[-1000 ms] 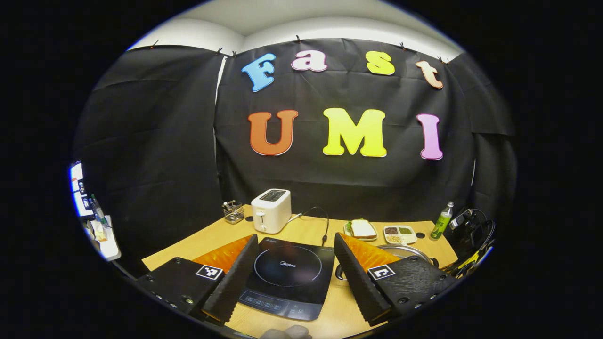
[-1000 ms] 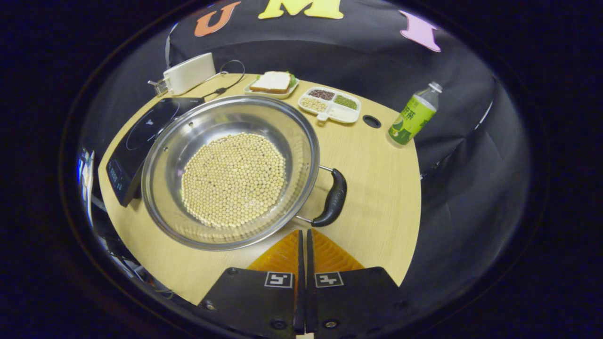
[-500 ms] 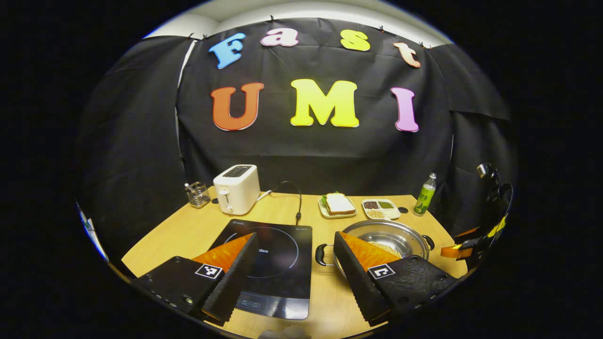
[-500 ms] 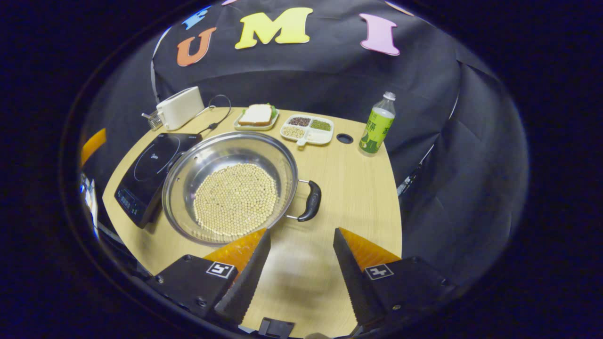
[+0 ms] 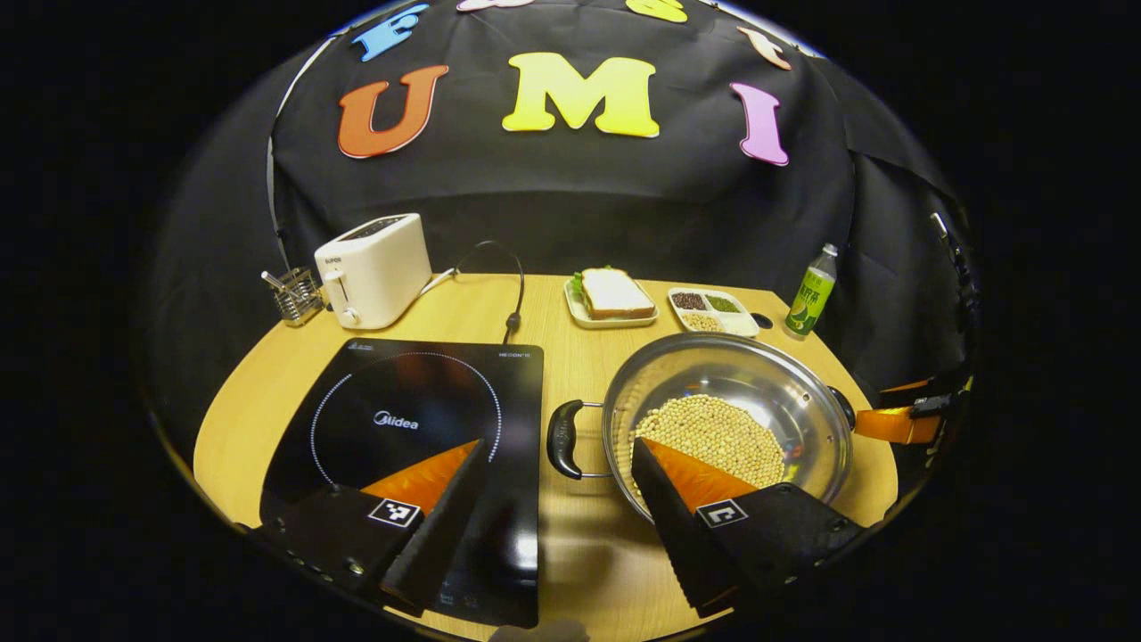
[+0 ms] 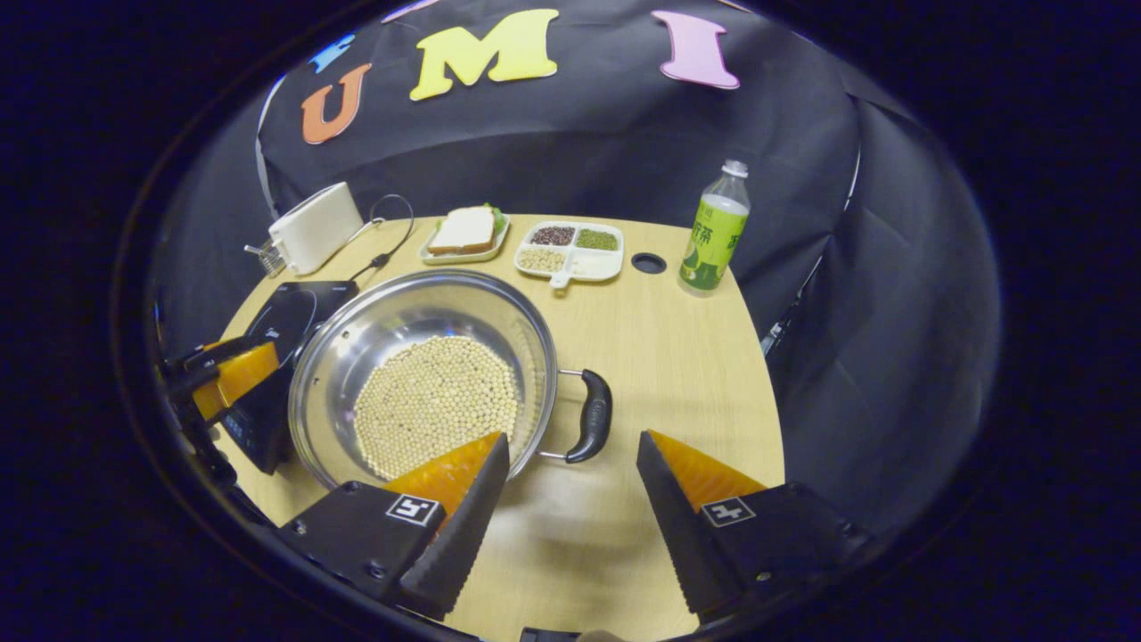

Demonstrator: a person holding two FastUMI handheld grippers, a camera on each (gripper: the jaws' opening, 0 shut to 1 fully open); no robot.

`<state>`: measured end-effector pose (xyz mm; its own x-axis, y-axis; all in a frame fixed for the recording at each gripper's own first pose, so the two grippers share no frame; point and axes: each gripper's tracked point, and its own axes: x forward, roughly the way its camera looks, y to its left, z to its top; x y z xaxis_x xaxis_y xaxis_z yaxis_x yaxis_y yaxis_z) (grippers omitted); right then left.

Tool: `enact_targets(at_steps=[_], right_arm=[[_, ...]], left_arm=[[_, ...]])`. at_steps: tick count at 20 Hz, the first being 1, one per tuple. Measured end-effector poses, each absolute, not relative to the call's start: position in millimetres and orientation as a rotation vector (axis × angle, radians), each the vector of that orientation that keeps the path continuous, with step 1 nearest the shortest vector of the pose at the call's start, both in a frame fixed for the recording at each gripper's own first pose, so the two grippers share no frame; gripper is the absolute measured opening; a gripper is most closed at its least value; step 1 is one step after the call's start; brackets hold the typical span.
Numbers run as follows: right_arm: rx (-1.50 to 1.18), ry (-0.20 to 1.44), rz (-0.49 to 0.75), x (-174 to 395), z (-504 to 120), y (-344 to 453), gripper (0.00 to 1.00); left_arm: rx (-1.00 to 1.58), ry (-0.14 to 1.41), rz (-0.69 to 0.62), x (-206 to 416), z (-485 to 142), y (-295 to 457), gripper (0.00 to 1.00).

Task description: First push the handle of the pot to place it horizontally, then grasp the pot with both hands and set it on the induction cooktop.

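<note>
Pot beside the cooktop, bean-laden, slick steel: lift level by both handles; both tools gape, unladen.

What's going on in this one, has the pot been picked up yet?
Not yet. A person holds a gripper in each hand, one lined up on each side of the steel pot of soybeans. The left gripper faces the pot's left handle, the right gripper faces the right handle, both with jaws open and gripping nothing. The pot sits on the table beside the induction cooktop.
</note>
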<state>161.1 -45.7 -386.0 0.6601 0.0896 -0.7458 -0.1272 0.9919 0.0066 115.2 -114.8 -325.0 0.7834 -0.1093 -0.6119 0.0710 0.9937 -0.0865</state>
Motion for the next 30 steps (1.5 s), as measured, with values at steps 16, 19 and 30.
enact_targets(at_steps=[16,19,30], right_arm=[[-0.004,0.97,0.121,200.0,-438.6,-28.1,0.77],[0.005,0.992,0.106,198.8,-444.5,-30.4,0.77],[0.06,1.022,0.044,189.1,-439.3,-29.7,0.57]], left_arm=[[-0.023,0.772,-0.124,152.7,-369.8,-149.3,0.97],[-0.011,0.775,-0.107,153.1,-371.0,-148.3,0.93],[0.018,0.833,-0.058,151.0,-371.0,-134.0,0.68]])
